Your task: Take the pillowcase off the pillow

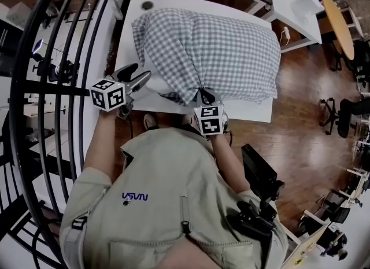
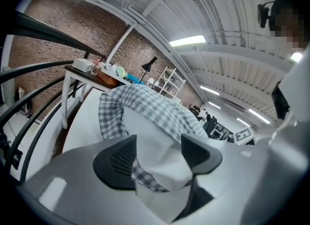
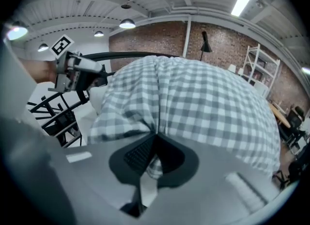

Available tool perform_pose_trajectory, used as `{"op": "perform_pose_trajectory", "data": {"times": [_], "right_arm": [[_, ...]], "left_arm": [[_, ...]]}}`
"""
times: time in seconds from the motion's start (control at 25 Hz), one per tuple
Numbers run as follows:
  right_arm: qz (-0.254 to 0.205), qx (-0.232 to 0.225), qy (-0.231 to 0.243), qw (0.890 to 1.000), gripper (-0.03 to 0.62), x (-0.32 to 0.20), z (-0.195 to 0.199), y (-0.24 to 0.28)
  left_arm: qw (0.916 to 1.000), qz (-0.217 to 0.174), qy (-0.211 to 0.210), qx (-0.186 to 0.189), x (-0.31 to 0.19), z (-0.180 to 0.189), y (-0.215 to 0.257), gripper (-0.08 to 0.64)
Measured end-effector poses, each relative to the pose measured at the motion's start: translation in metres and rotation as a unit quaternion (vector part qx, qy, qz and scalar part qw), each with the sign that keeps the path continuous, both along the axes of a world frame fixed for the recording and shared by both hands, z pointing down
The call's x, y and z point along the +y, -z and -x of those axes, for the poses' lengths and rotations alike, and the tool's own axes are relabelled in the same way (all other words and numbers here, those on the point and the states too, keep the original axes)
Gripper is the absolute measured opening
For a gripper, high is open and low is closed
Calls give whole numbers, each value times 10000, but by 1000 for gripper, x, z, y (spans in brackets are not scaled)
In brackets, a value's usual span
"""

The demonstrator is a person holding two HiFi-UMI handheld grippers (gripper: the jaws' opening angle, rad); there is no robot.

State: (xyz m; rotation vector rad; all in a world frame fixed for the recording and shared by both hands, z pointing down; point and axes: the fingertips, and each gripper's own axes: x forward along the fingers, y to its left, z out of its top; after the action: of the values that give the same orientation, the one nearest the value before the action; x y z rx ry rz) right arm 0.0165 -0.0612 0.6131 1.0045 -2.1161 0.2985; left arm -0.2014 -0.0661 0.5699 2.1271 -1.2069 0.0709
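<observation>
From the head view, the only writing is blue lettering (image 1: 134, 196) on the back of the person's beige vest (image 1: 162, 164); it looks like "VSVN", though I cannot be sure of it. Each claw also carries a cube of black-and-white square markers with no words on them. The pillowcase (image 1: 214, 48) is grey-and-white check, stuffed full and plump, and lies on a white bench (image 1: 254, 110) just ahead of both claws. Its long axis runs across from the left claw's side to beyond the right claw. The left claw (image 1: 140, 76) sits at the case's near left corner with its jaws spread. The right claw (image 1: 205, 96) is at the middle of the near edge, where the check gathers into a pucker. In the left gripper view, the left claw (image 2: 159, 142) stands wide. A fold of white cloth (image 2: 160, 158) with a checked hem lies loose between the pads, and the pillowcase (image 2: 145, 103) humps up just beyond the tips, its length leading away to the right. In the right gripper view, the right claw (image 3: 155, 137) is pinched tight on a tuck of pillowcase (image 3: 203, 103), which swells up directly ahead of it. The left claw (image 3: 72, 71) shows off to its left.
</observation>
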Motion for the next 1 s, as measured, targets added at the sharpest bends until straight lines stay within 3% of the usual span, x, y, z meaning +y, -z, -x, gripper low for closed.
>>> {"op": "perform_pose_trajectory", "data": {"times": [0.12,0.2,0.32,0.48,0.68,0.76,0.84,0.88,0.92,1.0], "right_arm": [[67,-95,113,9999,12,4,3,4],[193,-211,283,9992,34,14,10,13],[152,-638,643,9958,84,22,30,46],[-401,-1056,1054,9880,106,1,61,102],[-715,-776,1336,9854,189,-39,107,111],[-693,-347,1498,9857,196,-51,124,98],[-818,296,1649,9825,155,-64,132,87],[-946,494,1640,9807,79,-71,133,87],[-1089,560,1552,9803,25,-80,132,91],[-1360,456,1184,9825,11,-102,123,106]], "left_arm": [[9979,380,-397,-357,-21,-22,-28,314],[9971,431,-482,-403,-25,-32,-31,223],[9980,176,-305,-525,-25,-32,-19,115],[9960,-185,-253,-841,-19,-41,-2,50],[9913,-487,-357,-1171,1,-55,7,34],[9894,-559,-416,-1273,6,-57,7,32],[9874,-628,-418,-1394,8,-58,9,30],[9865,-665,-388,-1447,9,-57,11,29],[9858,-709,-350,-1483,9,-55,13,28],[9845,-813,-306,-1524,11,-51,17,28]]}}
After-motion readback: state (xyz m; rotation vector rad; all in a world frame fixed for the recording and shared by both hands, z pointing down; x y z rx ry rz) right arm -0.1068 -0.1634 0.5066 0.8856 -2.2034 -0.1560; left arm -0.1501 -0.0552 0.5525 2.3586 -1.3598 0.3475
